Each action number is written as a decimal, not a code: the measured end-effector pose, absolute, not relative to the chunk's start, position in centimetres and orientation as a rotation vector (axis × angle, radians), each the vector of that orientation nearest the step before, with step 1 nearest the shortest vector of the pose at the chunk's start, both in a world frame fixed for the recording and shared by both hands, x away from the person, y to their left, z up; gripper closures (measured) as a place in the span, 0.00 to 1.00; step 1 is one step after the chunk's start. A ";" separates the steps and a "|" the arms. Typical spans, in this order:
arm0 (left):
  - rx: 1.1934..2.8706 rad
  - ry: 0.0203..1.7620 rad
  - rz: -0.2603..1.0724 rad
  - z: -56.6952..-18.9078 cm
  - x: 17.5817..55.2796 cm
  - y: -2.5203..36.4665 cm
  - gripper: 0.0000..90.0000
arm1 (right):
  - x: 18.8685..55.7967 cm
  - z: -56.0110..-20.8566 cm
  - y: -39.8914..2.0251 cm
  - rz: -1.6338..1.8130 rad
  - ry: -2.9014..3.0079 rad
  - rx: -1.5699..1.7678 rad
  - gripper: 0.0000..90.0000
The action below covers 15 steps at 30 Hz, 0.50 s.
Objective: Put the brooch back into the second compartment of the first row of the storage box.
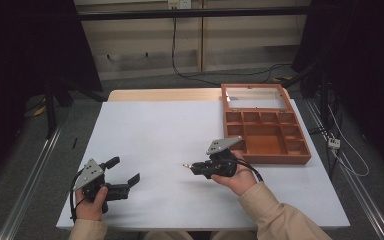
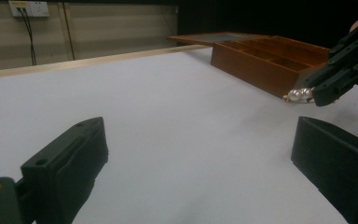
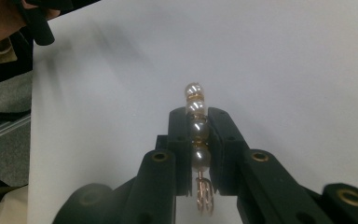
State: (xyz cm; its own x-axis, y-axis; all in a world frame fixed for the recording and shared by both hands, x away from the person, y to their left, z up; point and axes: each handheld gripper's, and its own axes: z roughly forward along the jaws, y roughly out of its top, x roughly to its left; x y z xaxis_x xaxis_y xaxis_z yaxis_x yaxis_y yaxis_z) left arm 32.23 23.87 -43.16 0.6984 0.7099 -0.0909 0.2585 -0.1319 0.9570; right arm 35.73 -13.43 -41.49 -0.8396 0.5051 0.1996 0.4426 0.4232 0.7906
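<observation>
Right gripper [image 3: 196, 122] clenched on pearl hairpin [image 3: 196, 135] above bare mid-table, wooden tray [image 1: 266, 131] far right at table edge [image 1: 330, 165], left gripper [image 1: 126, 171] released, near-left corner.

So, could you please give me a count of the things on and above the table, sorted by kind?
Grippers: 2, the left gripper open, the right gripper shut on the pearl clip.
Pearl clips: 1, a row of pearls on gold metal.
Wooden compartment boxes: 1, its lid open.
Total: 4.
</observation>
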 end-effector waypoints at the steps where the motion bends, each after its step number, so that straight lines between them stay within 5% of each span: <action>1: 1.704 0.784 0.467 -43.2 32.2 23.9 0.04 | 35.8 -41.4 -13.6 1.407 2.589 0.863 0.90; 15: 1.703 0.784 0.469 -43.1 32.2 23.9 0.04 | 36.4 -40.4 -15.3 1.382 2.552 0.896 0.90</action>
State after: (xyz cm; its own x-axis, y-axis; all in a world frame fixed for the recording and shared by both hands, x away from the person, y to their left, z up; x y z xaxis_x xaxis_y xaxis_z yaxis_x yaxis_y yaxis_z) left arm 32.21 23.88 -43.13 0.6972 0.7112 -0.0903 0.2572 -0.1306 0.9575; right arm 36.42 -15.30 -40.44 -0.8209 0.5419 0.1803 0.4471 0.4133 0.7933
